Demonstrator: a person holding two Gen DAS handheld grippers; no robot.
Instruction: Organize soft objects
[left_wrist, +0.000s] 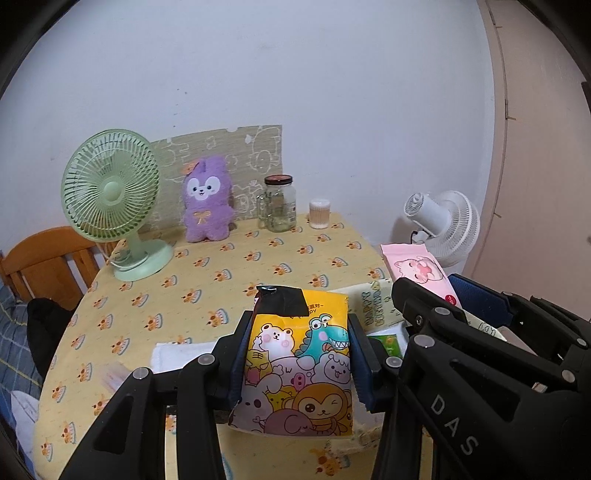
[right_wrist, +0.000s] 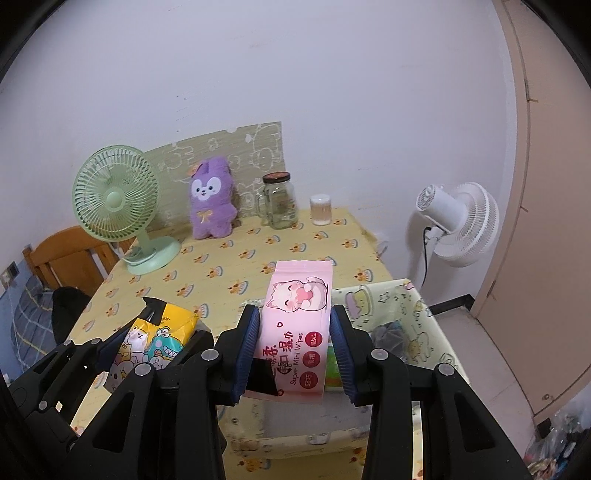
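Your left gripper clamps the yellow cartoon pack and your right gripper clamps the pink wipes pack, both lifted clear of the table's near edge, probably for the fabric bin.

Ahead of my grippers stands a table under a yellow patterned cloth; at its far edge sit a green fan, a purple plush, a glass jar and a small tub; a white folded cloth lies just beside my left one.
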